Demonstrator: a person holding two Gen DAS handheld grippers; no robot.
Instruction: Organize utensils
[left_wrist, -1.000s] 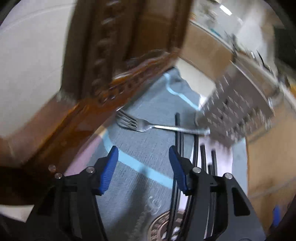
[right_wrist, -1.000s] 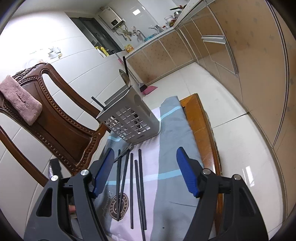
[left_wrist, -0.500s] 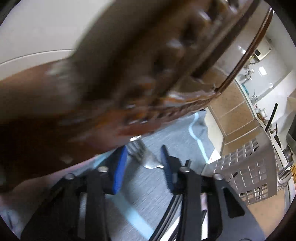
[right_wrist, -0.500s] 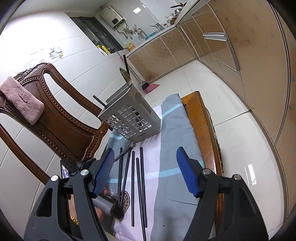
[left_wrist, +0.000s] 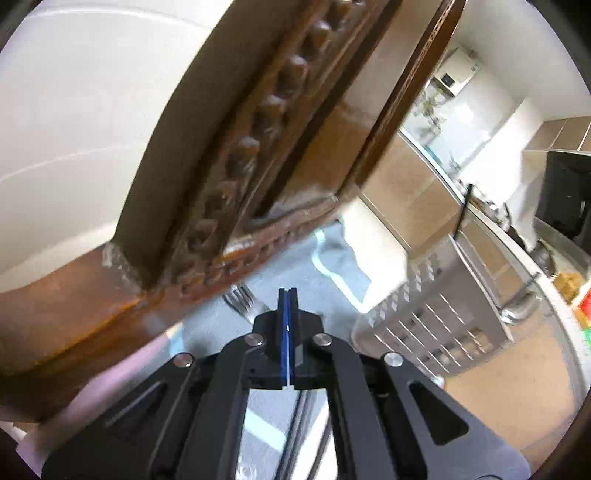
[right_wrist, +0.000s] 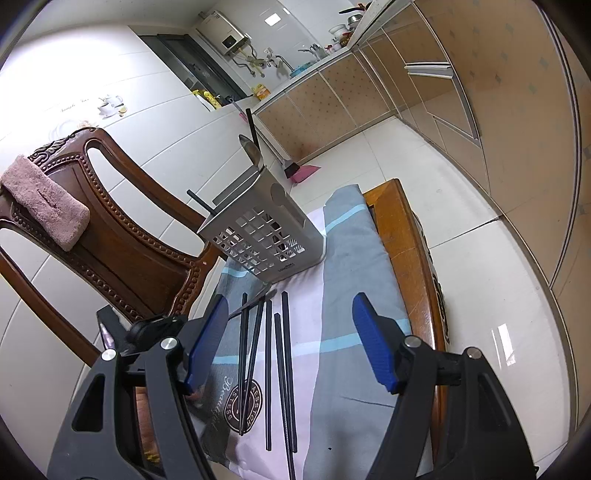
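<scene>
Lighting: bright, even, from a ceiling lamp (right_wrist: 272, 19). Glare on my right view's floor tiles (right_wrist: 503, 343). Left view: chair (left_wrist: 229, 177) soft with blur, basket (left_wrist: 436, 325) smeared. Both views bend strongly at dark rims.

I count five black chopsticks (right_wrist: 267, 369) lying on one striped cloth (right_wrist: 351, 258), and two further black sticks (right_wrist: 252, 125) standing in the one perforated utensil holder (right_wrist: 266, 236), seven in total. The holder also contains one spoon (right_wrist: 251, 151), and one fork (left_wrist: 240, 297) is present on the cloth. Remaining inventory: one carved wooden chair (right_wrist: 122, 236), one pink towel (right_wrist: 44, 199) on its backrest, and my two grippers, one left gripper (left_wrist: 287, 291) and one right gripper (right_wrist: 290, 306).
</scene>
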